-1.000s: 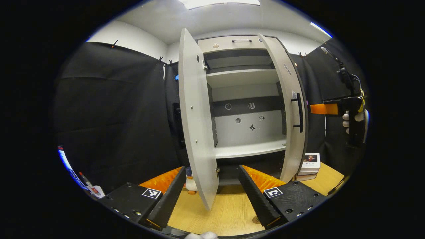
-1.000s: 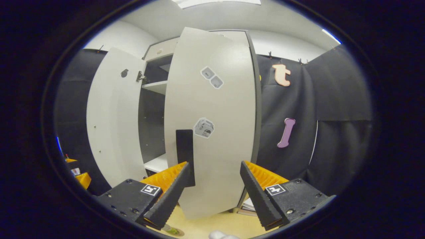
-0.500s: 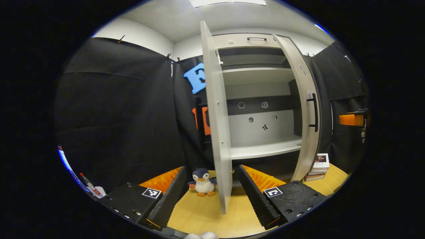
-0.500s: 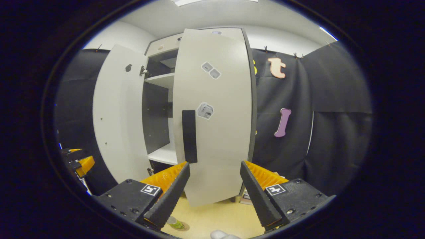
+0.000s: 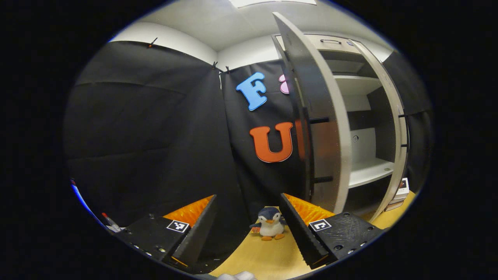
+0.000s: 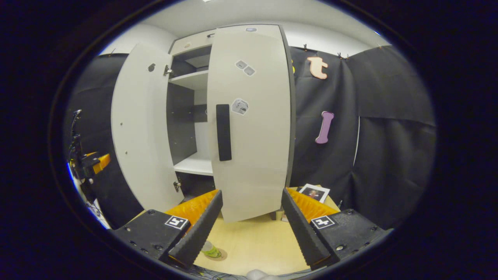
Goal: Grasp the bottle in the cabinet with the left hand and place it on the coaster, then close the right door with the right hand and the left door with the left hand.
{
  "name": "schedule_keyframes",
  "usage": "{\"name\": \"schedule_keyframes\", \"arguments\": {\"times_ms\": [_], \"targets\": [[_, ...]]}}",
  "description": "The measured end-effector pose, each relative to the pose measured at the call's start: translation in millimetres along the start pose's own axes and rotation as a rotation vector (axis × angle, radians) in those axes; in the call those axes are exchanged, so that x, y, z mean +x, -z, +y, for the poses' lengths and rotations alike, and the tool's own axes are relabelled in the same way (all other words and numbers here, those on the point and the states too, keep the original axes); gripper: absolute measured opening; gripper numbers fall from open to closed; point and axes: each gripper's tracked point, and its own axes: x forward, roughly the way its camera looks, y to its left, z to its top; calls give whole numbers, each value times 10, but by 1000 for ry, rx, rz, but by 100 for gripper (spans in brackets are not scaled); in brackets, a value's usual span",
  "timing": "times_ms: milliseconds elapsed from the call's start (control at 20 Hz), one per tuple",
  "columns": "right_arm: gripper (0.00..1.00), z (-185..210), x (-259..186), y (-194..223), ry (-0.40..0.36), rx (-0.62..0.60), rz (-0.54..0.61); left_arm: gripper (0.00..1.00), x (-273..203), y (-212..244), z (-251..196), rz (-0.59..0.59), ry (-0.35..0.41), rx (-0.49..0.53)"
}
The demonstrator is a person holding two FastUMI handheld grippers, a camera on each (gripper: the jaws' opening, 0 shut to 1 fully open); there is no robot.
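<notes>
Holding both hand-held grippers empty, jaws apart: left hand-held gripper (image 5: 247, 229) low over the worktop (image 5: 253, 256), right hand-held gripper (image 6: 251, 225) facing the cabinet. Bottle (image 6: 210, 251) stands on its coaster (image 6: 221, 255) by my right fingers, clear of the door swing. Right door (image 6: 249, 120) nearly shut; left door (image 5: 315, 116) wide open, its outer face before my left one, ready for pushing, I judge.

Light wooden table (image 6: 253, 243) underfoot here, with the cabinet (image 6: 194, 116) standing at its back; a toy penguin (image 5: 270, 228) sits upright on the wood near the left door, a bottle (image 6: 211, 251) stands on its coaster, and a stack of books (image 6: 313, 192) lies beside the cabinet's right side
</notes>
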Motion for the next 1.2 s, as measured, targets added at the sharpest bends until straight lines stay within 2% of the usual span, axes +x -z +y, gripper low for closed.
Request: {"name": "schedule_keyframes", "arguments": {"times_ms": [250,550,650,700,1000,1150,1200], "targets": [[100,-44,-130,38,47,-16,14,96,368,-120,0,-23,27,-38],[100,-43,-198,55,75,-17,27,96,526,-320,-241,-69,86,-44],[100,-5,-200,58,68,-14,29,96,523,-332,-274,-71,72,-36],[100,1,-196,56,64,-12,29,91,503,-350,-262,-78,63,-18],[100,-84,-131,-6,42,0,23,91,433,-371,-314,-63,44,0],[100,-139,-106,-10,22,-6,34,85,391,-409,-366,-65,30,31],[100,-169,-100,-20,19,-12,32,89,371,-418,-413,-64,33,37]]}}
